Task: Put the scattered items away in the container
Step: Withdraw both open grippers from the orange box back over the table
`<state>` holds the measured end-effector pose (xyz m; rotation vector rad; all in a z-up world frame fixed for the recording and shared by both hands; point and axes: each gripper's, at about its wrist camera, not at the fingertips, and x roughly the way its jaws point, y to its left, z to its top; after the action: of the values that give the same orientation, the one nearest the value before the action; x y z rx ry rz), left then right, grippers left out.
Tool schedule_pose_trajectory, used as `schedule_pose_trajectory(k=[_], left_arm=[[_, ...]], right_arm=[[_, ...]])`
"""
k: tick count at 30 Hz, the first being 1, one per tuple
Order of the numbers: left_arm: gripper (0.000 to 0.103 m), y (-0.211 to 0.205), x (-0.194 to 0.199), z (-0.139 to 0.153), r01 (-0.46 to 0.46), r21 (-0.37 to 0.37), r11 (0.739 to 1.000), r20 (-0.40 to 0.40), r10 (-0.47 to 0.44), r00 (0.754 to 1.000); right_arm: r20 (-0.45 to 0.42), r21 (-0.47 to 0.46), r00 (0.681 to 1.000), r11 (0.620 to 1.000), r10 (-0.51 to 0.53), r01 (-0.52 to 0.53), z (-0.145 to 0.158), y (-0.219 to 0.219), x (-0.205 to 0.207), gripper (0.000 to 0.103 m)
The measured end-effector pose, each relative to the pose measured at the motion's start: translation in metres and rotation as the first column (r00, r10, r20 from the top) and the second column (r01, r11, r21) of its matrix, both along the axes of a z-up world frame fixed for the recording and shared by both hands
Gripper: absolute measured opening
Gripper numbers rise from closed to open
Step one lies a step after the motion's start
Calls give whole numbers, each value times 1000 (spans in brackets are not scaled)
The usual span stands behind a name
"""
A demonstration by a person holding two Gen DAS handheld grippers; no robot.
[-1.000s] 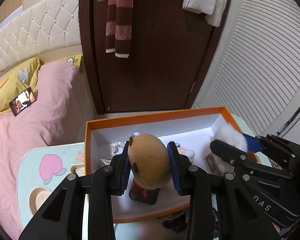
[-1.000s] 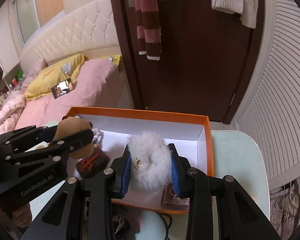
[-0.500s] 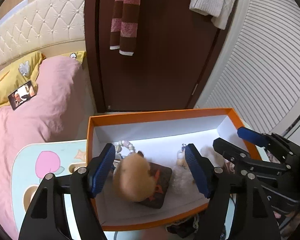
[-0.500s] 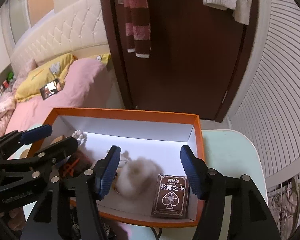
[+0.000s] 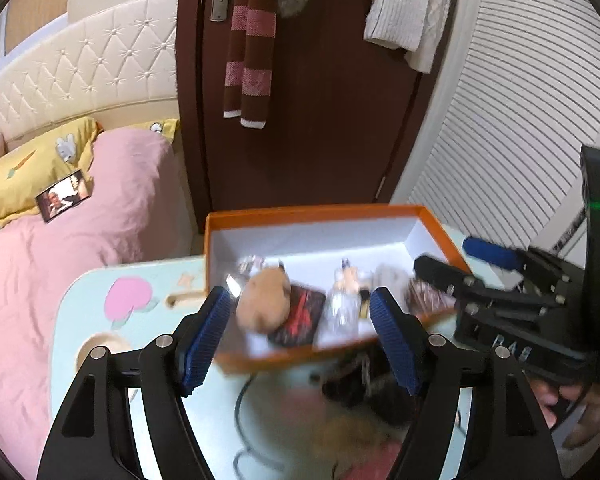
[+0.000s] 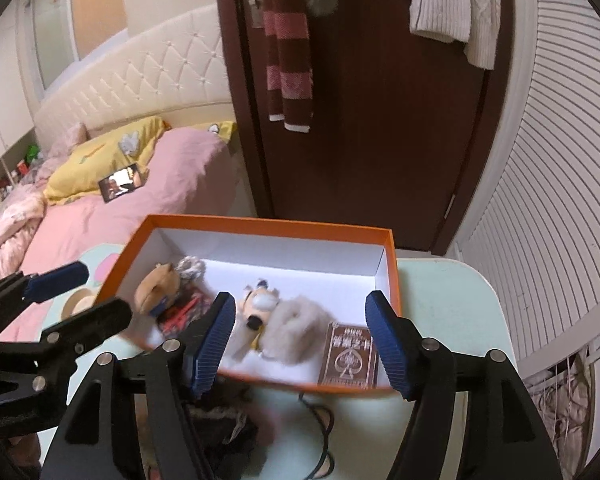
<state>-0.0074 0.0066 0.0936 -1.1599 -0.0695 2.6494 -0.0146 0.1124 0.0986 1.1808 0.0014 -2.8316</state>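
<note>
Left wrist view: left gripper (image 5: pixel 300 336) and right gripper (image 6: pixel 300 336) both gape wide, empty, jaws just opened; plush (image 5: pixel 265 304) sits inside the box (image 5: pixel 312 213). Dark clutter (image 5: pixel 364 384) and cable (image 6: pixel 320 420) remain on the desk (image 6: pixel 452 304) — that cable could snag a finger, dragging the box.

Ahead of me stands a dark brown door (image 5: pixel 324 120) with a striped scarf (image 5: pixel 248 44) and a cream knit sweater (image 5: pixel 408 8) hanging over it. To my left is a bed with a pink duvet (image 5: pixel 80 248), a yellow pillow (image 6: pixel 100 164) and a cream tufted headboard (image 5: pixel 80 76). To my right runs a white slatted wall (image 6: pixel 560 160). Below me is a pale mint table (image 6: pixel 444 304)
</note>
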Motion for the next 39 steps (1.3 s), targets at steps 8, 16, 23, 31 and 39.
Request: schedule_pose_trajectory(k=[8,16,23,31,39], left_arm=[[72,-16,55,-32,-85,20,996,96,82,992],[72,-22,98,-72,-118,3,993,172,116,978],[87,-13,109,-87,-130,-138,982,107,146,984],[98,-10,111,-91,-175,-143,974,54,185,981],[98,-11,109,-92,-174,-143,974,52,183,982]], right_arm=[[26,-30,999,999,31,-30,-14,-4,57,77],[168,-64,986,998,23,-12,-66,0,87,77],[178,29,984,1000,-14,9,-84,-6,97,100],[123,54,991,998,-51,45,-82,-5,97,103],[123,53,991,998,-50,43,-83,-6,97,103]])
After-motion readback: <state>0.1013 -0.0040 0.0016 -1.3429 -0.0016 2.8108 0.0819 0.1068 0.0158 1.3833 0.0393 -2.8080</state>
